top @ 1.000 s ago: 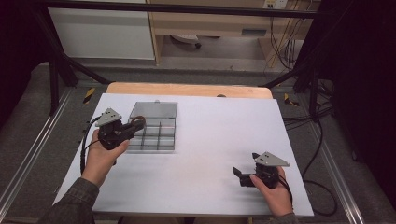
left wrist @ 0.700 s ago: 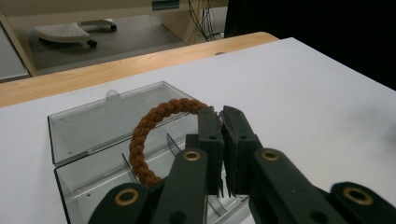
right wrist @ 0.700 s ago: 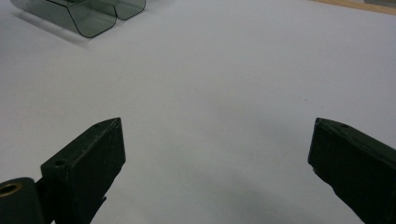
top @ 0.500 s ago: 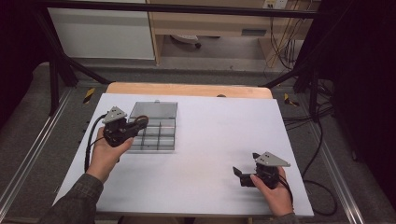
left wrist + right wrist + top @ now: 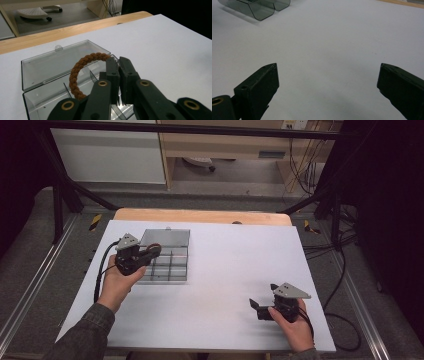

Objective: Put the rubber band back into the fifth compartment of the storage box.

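Left gripper view, left gripper (image 5: 120, 65) clamping braided bracelet (image 5: 79, 70)

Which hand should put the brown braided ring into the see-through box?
The left. The left gripper is already shut on the brown braided ring, right above the open clear box. The right gripper sits open and empty, far from it.

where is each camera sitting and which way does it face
High view: above the person's side, facing forward and down on the table; forearms, both hands, left gripper, right gripper.
Left gripper view: on that gripper, facing the clear box; jaws shut on the brown bracelet.
Right gripper view: low, facing the box; jaws wide.
All share the box.
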`<action>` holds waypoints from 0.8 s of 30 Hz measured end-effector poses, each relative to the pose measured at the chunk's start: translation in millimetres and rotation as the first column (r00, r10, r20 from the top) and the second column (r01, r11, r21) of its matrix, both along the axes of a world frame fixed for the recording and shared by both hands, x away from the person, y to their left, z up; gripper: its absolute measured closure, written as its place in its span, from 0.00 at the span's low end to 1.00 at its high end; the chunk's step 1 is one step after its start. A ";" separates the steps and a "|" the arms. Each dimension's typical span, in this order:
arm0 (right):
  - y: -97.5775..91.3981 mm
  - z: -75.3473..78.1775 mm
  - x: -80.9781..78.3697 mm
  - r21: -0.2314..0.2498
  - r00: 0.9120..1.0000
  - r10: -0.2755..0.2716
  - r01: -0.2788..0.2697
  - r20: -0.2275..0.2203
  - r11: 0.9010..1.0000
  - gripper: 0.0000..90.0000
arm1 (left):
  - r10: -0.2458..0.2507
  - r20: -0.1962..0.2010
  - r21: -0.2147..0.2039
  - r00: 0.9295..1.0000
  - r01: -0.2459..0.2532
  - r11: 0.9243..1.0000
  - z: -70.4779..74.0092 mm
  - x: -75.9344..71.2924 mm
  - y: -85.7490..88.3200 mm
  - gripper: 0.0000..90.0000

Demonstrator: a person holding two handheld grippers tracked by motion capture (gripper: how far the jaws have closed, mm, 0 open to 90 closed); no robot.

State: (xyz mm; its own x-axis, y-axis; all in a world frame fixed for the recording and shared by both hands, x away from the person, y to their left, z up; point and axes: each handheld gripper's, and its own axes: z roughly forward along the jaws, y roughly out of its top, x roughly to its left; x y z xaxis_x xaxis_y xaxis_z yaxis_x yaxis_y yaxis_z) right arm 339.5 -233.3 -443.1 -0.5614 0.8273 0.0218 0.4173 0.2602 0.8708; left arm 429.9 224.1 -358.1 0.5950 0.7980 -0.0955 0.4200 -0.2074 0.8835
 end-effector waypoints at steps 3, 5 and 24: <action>0.1 0.0 -0.1 0.002 1.000 -0.001 0.001 -0.001 1.000 0.05 | 0.001 -0.003 0.008 1.000 -0.001 1.000 -1.7 1.9 -0.3 0.96; 0.0 0.1 0.0 0.001 1.000 0.001 -0.001 -0.001 1.000 0.05 | 0.002 -0.005 0.009 1.000 -0.002 1.000 -2.6 2.8 -0.3 0.96; 0.3 -0.2 0.3 0.001 1.000 0.002 -0.002 -0.001 1.000 0.05 | -0.008 -0.035 0.016 0.999 0.009 1.000 -10.5 9.1 -6.2 0.96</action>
